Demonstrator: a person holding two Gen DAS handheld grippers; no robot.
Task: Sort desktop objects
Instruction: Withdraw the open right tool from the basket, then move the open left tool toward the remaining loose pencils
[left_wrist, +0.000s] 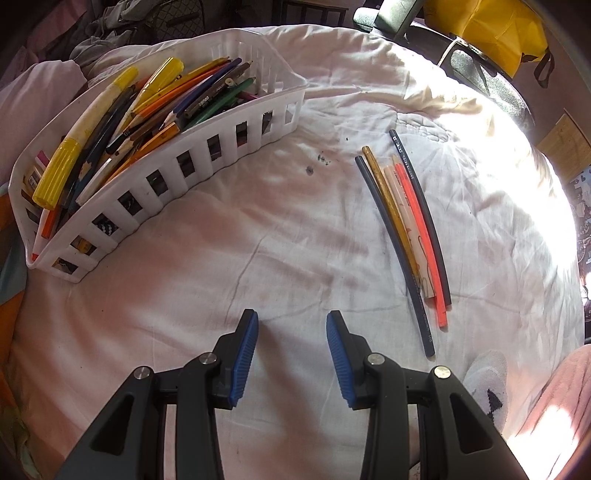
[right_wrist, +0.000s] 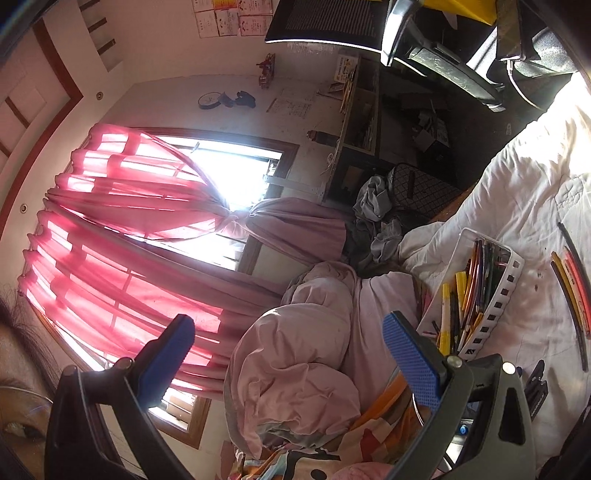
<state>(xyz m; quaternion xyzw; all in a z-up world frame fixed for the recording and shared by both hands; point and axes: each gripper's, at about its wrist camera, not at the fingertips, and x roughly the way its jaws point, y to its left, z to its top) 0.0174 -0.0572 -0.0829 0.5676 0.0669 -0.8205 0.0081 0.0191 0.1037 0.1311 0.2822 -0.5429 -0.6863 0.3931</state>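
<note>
A white plastic basket with slotted sides (left_wrist: 207, 162) sits on the left of the white wrinkled bed sheet (left_wrist: 258, 240). It is full of pens and pencils, with fat yellow markers (left_wrist: 57, 173) on top. The left tool (left_wrist: 291, 354) hangs over bare sheet, wide apart, with nothing in it. To the right lies a small row of loose pencils (left_wrist: 406, 236), side by side, well apart from the basket. Small dark spots (left_wrist: 317, 162) lie between them, maybe pencil dust. The right tool (right_wrist: 288, 365) is spread wide too, empty, pointing at pink curtains (right_wrist: 122, 236).
</note>
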